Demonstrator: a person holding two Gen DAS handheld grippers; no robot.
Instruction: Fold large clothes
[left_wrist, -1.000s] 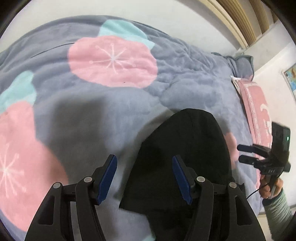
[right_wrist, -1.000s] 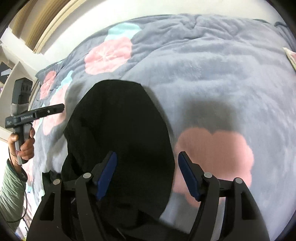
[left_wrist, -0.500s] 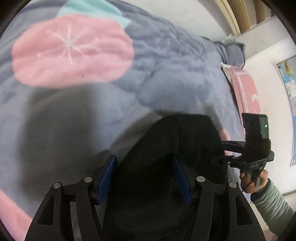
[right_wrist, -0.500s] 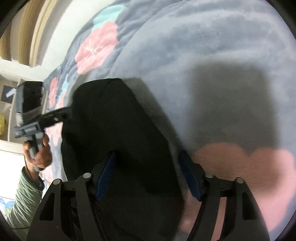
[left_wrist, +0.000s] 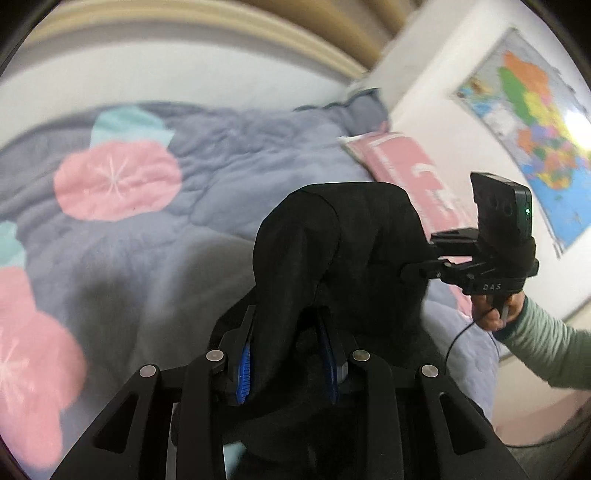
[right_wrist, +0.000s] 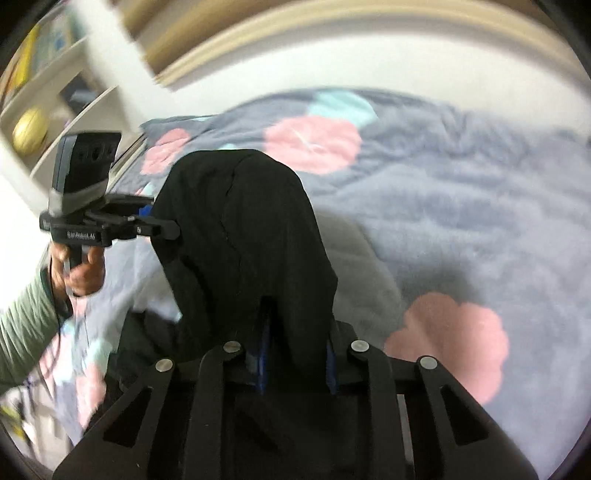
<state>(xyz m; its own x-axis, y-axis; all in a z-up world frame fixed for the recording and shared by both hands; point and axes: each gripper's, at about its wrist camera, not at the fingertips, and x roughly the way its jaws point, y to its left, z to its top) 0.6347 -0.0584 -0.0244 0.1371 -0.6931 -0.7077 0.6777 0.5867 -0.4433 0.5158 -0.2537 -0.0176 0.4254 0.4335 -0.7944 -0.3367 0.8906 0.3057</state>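
Left gripper (left_wrist: 286, 356) and right gripper (right_wrist: 297, 363), jaws just closing, clenching black garment (left_wrist: 343, 236) — lifting edge clear of floral quilt (left_wrist: 207, 192), likely readying fold.

Black garment (left_wrist: 343, 251), no pattern. Grey-blue blanket (left_wrist: 229, 162) with big pink flowers (left_wrist: 118, 181) and light teal leaves (left_wrist: 129, 123). Pink pillow (left_wrist: 406, 162), far right. Map (left_wrist: 532, 122) on wall: orange, yellow, green, blue. Sleeve (left_wrist: 546, 343) with pale green stripes.
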